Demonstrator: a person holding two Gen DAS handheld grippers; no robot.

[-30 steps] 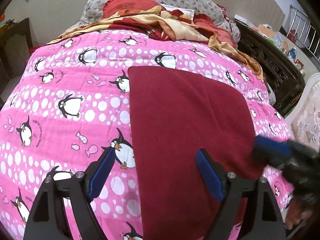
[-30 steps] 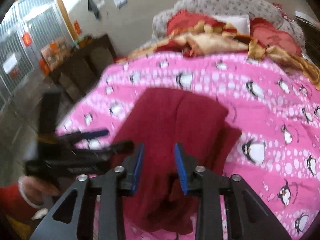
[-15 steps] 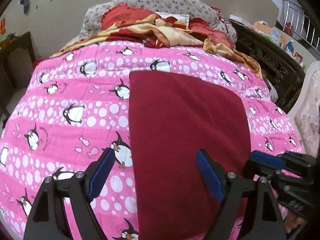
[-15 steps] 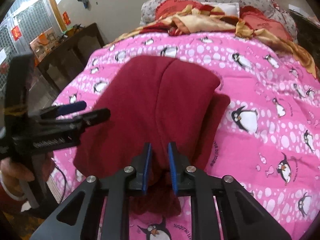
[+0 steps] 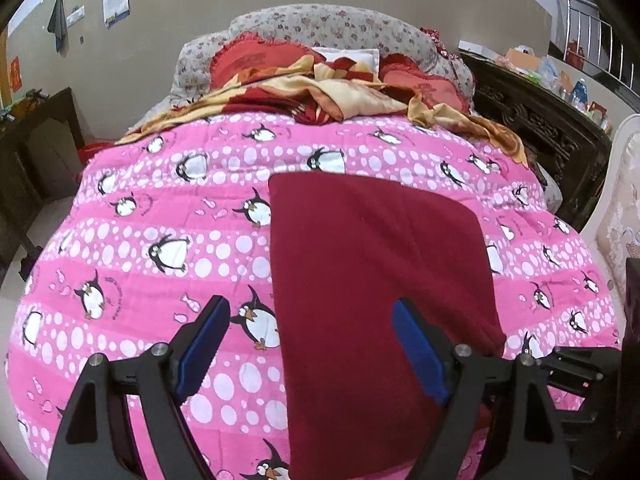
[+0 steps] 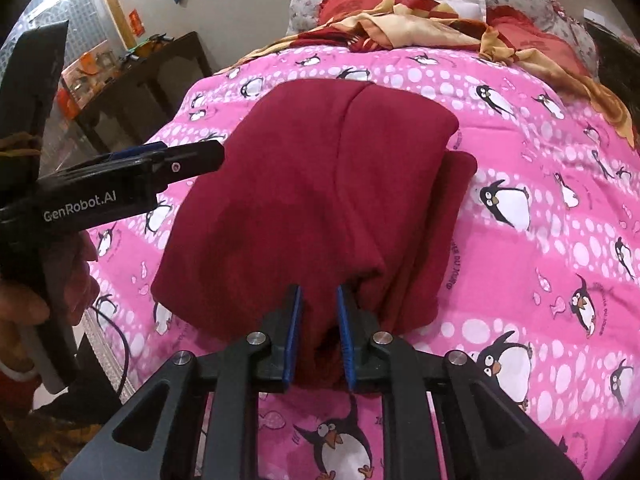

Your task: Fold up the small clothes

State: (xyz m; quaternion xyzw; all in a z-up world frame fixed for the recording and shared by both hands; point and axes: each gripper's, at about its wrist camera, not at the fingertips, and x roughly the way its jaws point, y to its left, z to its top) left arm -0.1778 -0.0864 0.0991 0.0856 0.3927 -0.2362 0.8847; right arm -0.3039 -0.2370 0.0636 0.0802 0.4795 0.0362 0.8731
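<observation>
A dark red garment point(image 5: 380, 280) lies folded flat on the pink penguin quilt point(image 5: 160, 240); it also shows in the right wrist view point(image 6: 320, 184). My left gripper point(image 5: 310, 344) is open, hovering above the garment's near left edge, one finger over the quilt and one over the cloth. My right gripper point(image 6: 318, 328) is shut on the garment's near edge, with bunched cloth between its blue pads. The left gripper's body point(image 6: 120, 184) shows at the left of the right wrist view.
A heap of red and yellow bedding point(image 5: 340, 92) and pillows lie at the head of the bed. A dark carved cabinet point(image 5: 552, 128) stands on the right, a dark table point(image 6: 140, 76) on the left. A pale chair point(image 5: 616, 208) is at the far right.
My right gripper has closed on the garment's near edge. The left gripper has pulled back and risen a little, staying open.
</observation>
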